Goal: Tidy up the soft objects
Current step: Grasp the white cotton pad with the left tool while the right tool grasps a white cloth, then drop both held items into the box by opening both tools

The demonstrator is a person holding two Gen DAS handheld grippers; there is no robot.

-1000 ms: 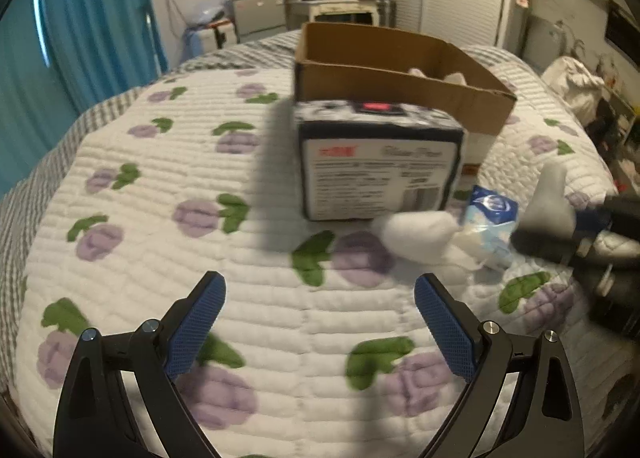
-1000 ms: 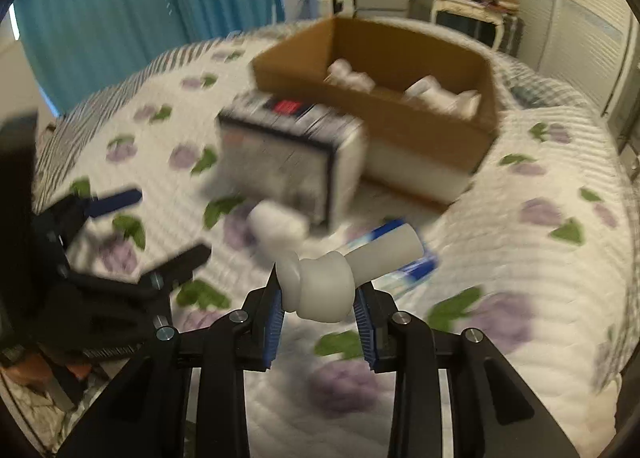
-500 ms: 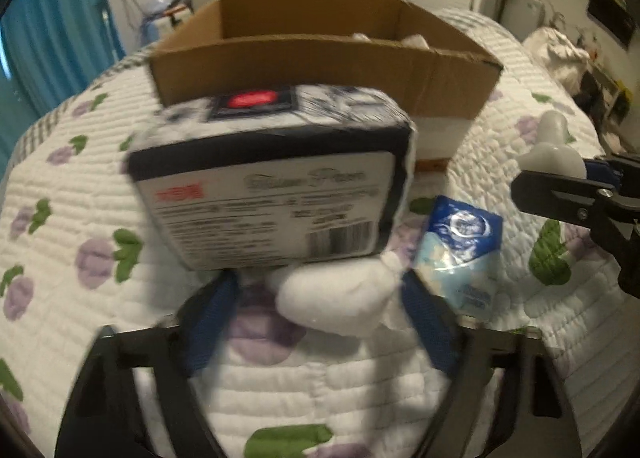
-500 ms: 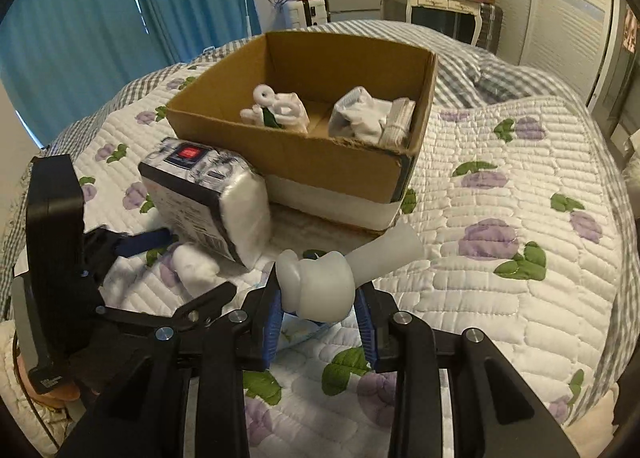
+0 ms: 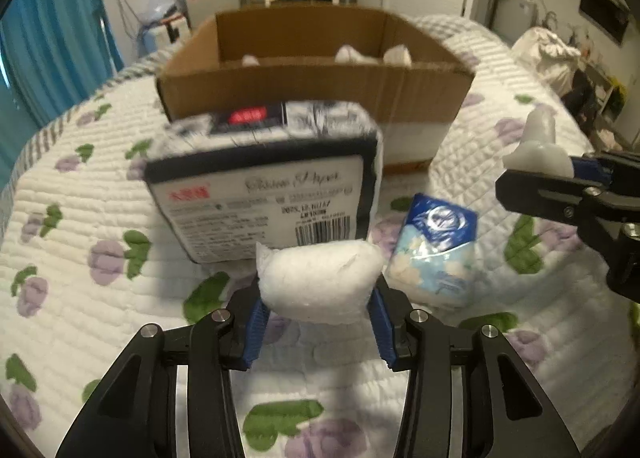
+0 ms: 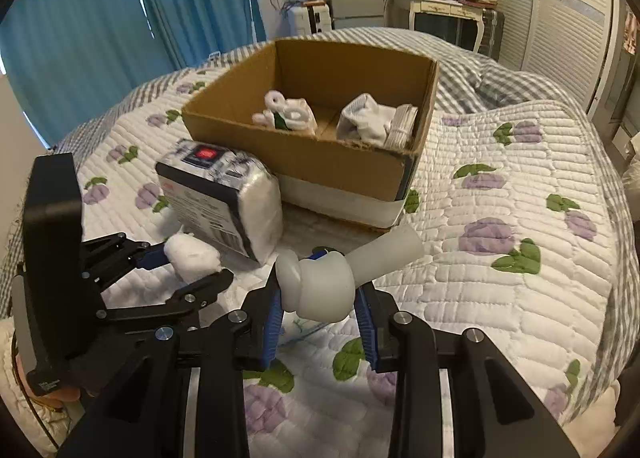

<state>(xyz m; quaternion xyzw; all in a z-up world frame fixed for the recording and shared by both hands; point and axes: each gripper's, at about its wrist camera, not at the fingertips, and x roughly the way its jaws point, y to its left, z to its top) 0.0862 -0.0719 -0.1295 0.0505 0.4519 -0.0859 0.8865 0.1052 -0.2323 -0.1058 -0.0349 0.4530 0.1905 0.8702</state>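
Note:
My left gripper (image 5: 318, 322) is shut on a white cotton wad (image 5: 320, 280), also seen in the right wrist view (image 6: 192, 262). My right gripper (image 6: 320, 314) is shut on a white soft toy with a tube-like end (image 6: 328, 282), seen at the right of the left wrist view (image 5: 538, 149). An open cardboard box (image 6: 320, 161) on the bed holds white soft items (image 6: 288, 113) and rolled white cloths (image 6: 376, 123). A tissue paper pack (image 5: 260, 185) stands in front of the box. A small blue tissue packet (image 5: 436, 246) lies beside it.
The bed has a white quilt with purple flowers (image 6: 500, 217) and a grey checked blanket (image 6: 480, 69) behind. Blue curtains (image 6: 120, 17) hang at the left. A dresser with a mirror (image 6: 432, 9) and a fridge stand at the back.
My left gripper moved in to the cotton wad and closed on it. My right gripper rose with the white toy and drew nearer the box.

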